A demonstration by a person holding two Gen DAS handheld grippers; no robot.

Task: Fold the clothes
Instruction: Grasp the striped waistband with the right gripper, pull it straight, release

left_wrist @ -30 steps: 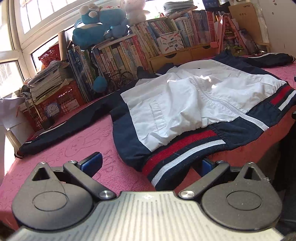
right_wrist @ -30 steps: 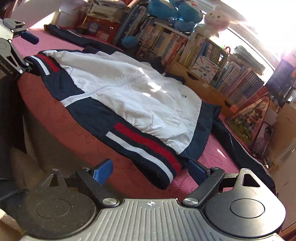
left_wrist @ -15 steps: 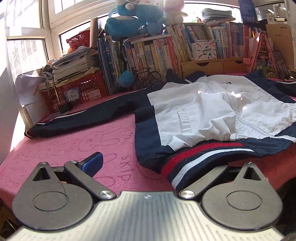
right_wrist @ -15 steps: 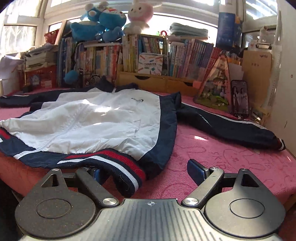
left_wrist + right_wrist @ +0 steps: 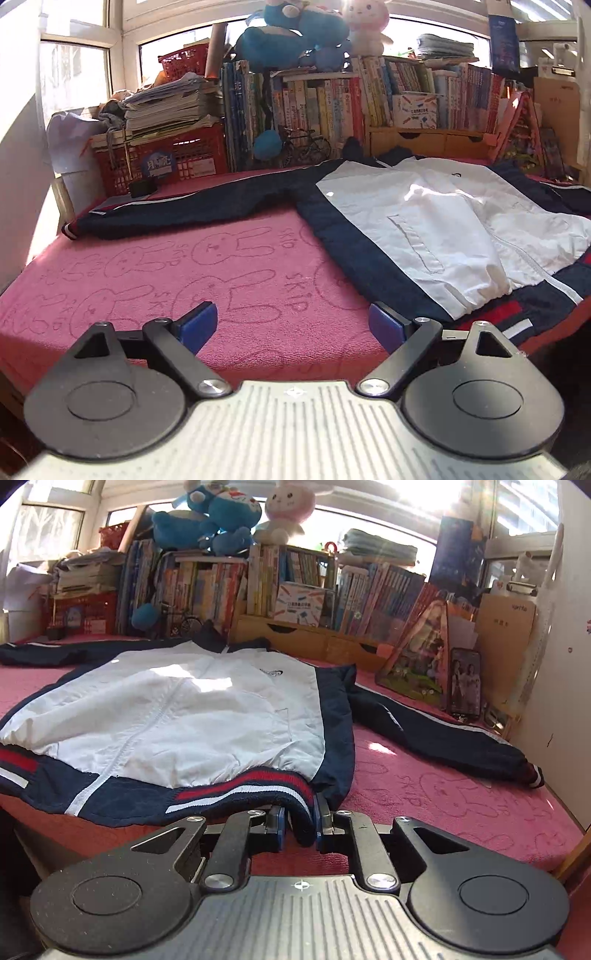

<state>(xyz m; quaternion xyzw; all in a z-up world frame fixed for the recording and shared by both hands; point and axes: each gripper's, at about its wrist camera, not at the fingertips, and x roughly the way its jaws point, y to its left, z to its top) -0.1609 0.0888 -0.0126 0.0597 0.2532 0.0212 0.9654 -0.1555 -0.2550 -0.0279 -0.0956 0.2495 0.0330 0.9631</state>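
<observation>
While the right gripper [image 5: 300,825] pinches the jacket [image 5: 207,716] hem, the left gripper [image 5: 291,326] gapes beside it.

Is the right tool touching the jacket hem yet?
Touching. The right wrist view shows the right tool closed on the jacket hem, striped fabric pinched between both pads.

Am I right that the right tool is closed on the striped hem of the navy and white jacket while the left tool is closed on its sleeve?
Not quite: the left tool is open above the pink rabbit-print towel, gripping nothing, as the left wrist view shows. The right tool is indeed closed on the navy and white jacket at its striped hem.
</observation>
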